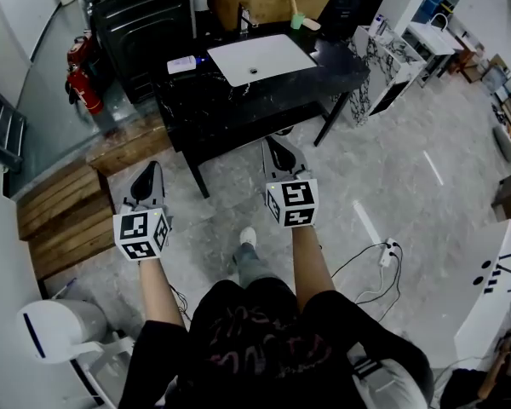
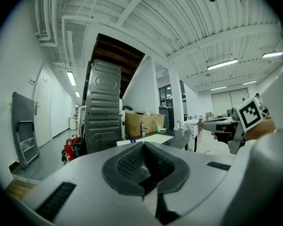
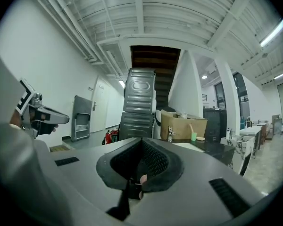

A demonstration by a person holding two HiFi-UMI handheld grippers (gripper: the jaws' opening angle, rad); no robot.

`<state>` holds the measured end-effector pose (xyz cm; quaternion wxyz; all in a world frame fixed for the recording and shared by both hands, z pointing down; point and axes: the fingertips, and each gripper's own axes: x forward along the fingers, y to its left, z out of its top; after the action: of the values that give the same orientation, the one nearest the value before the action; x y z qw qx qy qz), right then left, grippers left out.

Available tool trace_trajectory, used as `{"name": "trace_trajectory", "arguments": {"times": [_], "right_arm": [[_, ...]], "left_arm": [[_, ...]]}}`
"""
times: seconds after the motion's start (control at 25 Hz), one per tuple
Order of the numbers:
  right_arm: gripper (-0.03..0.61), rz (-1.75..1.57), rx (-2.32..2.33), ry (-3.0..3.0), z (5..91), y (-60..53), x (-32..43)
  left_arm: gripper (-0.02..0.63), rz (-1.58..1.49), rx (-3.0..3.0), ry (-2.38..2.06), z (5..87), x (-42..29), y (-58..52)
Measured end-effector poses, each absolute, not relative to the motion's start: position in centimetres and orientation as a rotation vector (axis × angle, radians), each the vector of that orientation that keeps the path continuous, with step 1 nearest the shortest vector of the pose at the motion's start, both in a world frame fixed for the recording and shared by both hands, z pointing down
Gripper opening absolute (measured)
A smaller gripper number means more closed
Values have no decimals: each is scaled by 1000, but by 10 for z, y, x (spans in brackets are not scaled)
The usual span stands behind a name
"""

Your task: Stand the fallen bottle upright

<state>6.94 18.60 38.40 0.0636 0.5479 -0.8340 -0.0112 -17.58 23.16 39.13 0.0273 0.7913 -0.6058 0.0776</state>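
jaws of left gripper and right gripper closed together, empty; bottle lying on table, untouched.

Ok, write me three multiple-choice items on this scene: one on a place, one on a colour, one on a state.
1. Where is the bottle?
A) on the floor
B) on the black table, left of the white basin
C) inside the cardboard box

2. What colour is the cup at the table's far edge?
A) green
B) red
C) yellow

3. How do the left gripper jaws stand?
A) wide apart
B) closed on the bottle
C) closed, with nothing between them

Key: B, the head view shows it lying beside the basin; A, it reads green there; C, in the left gripper view the pads meet with nothing between.
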Motion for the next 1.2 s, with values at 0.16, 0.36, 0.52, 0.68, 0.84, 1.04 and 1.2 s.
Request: {"name": "trace_trajectory", "arguments": {"times": [0.16, 0.36, 0.52, 0.68, 0.84, 1.04, 1.2], "right_arm": [[14, -17, 1638, -2517, 394, 146, 70], [14, 8, 1629, -2532, 400, 86, 76], [14, 23, 1607, -2548, 403, 30, 80], [14, 34, 1559, -2555, 406, -22, 86], [14, 56, 1534, -2575, 406, -64, 93], [14, 76, 1497, -2581, 411, -97, 93], [14, 85, 1488, -2587, 412, -118, 95]], "left_arm": [[17, 259, 2432, -1862, 401, -175, 193], [17, 285, 2421, -1861, 406, -169, 137], [17, 289, 2391, -1878, 407, -166, 85], [17, 303, 2367, -1883, 408, -157, 35], [17, 326, 2357, -1894, 406, -147, -4], [17, 357, 2341, -1895, 407, -143, -33], [17, 377, 2341, -1890, 408, -140, -54]]}}
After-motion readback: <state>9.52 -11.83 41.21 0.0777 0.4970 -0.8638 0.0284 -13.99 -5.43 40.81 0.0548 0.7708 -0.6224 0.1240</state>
